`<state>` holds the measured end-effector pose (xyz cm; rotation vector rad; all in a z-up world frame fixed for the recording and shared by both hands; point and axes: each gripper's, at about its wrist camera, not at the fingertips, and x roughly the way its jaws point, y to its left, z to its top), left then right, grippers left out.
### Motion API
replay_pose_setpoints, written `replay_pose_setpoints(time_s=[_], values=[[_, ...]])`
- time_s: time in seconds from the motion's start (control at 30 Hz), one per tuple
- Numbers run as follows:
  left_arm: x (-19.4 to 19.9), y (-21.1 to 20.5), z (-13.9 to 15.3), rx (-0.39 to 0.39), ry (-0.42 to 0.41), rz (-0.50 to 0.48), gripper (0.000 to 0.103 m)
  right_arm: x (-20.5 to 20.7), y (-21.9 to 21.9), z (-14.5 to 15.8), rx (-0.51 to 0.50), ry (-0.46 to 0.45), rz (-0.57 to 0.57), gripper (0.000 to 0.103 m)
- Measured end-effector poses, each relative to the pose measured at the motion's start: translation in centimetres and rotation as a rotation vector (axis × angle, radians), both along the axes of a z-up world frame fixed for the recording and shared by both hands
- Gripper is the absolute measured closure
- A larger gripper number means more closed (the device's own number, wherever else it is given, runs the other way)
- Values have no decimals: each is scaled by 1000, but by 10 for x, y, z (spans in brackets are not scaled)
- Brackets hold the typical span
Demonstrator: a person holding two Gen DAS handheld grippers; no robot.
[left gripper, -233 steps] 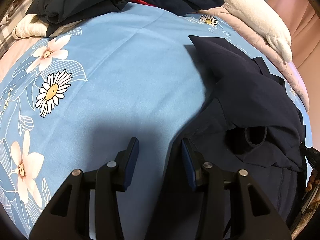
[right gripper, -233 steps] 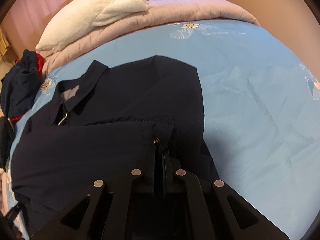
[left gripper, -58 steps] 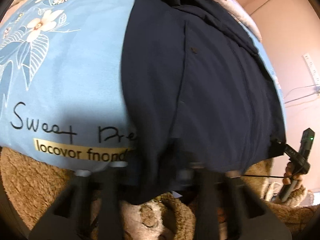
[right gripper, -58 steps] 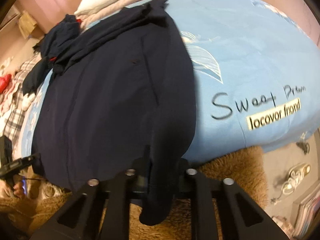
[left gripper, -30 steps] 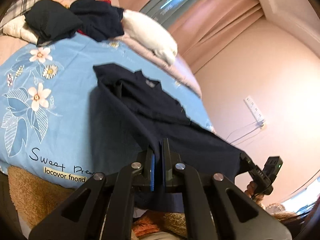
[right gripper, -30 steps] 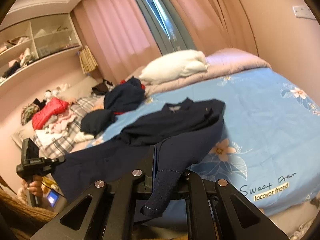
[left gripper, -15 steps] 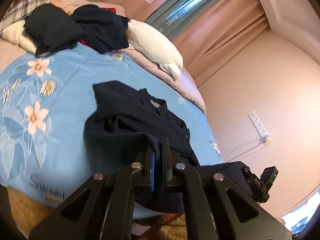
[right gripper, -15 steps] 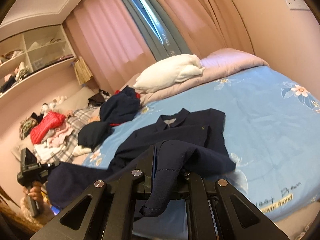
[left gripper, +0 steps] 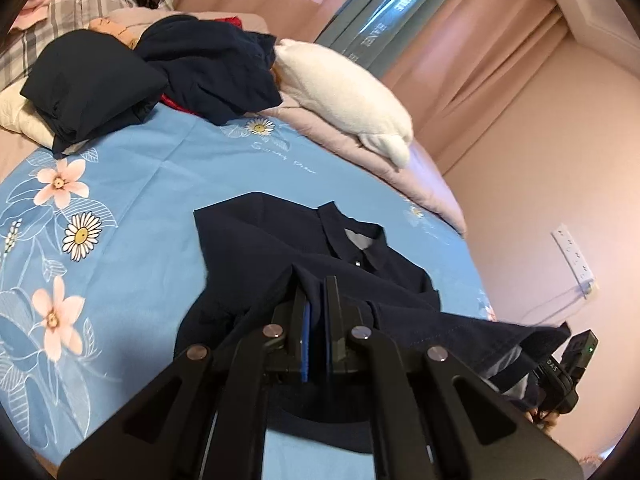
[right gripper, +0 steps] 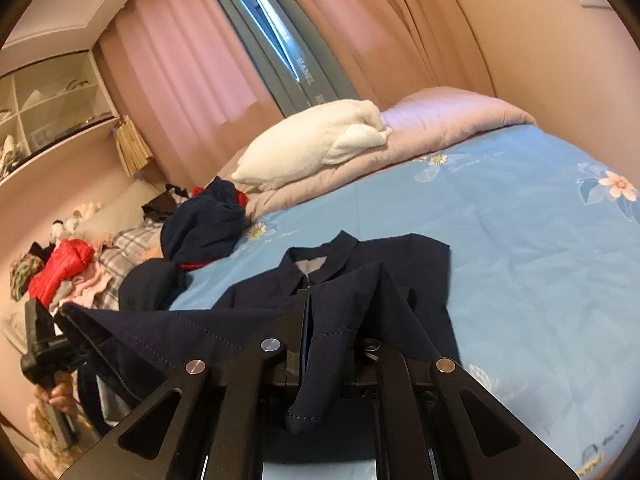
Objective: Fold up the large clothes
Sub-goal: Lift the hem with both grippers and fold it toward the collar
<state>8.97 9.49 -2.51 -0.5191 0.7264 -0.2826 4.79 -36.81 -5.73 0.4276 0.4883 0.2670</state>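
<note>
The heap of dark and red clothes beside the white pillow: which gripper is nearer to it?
Left. The left gripper holds the navy shirt's hem on the heap's side; the right gripper holds the hem on the far side.

A bed (right gripper: pixel 520 216) fills the room, spread with a light blue sheet printed with daisies and pink blossoms, while a folded mauve quilt (right gripper: pixel 440 120) lies across its far end with a white pillow (right gripper: pixel 312 144) resting on top. Behind it, pink curtains (right gripper: pixel 192 64) hang on both sides of a grey-blue window frame (right gripper: pixel 280 40) where daylight comes through, and the plain pink wall (left gripper: pixel 560 184) carries a white socket strip (left gripper: pixel 573 254). Off to the side, open wall shelves (right gripper: pixel 44 100) stand above a ledge strewn with heaped clothes (right gripper: pixel 64 268).
</note>
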Motion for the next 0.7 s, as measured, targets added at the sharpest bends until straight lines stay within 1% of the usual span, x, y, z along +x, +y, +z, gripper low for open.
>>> replay_pose_setpoints(time_s=[0.1, 0.27, 0.4, 0.5, 0.53, 0.6, 0.7], values=[[24, -4, -13, 42, 27, 26, 99, 22, -4, -9, 0, 43, -13, 94], [65, -7, -44, 87, 112, 49, 98, 63, -11, -31, 25, 149, -23, 94], [95, -8, -69, 108, 173, 66, 98, 94, -10, -53, 0, 248, -35, 94], [113, -10, -84, 135, 199, 70, 97, 110, -11, -68, -14, 309, -54, 94], [118, -10, -89, 140, 207, 70, 94, 114, -12, -70, -14, 319, -57, 94], [126, -9, -98, 142, 224, 72, 92, 119, -16, -76, -13, 350, -65, 94], [130, -6, -102, 116, 215, 64, 89, 122, -24, -76, 14, 377, -61, 91]])
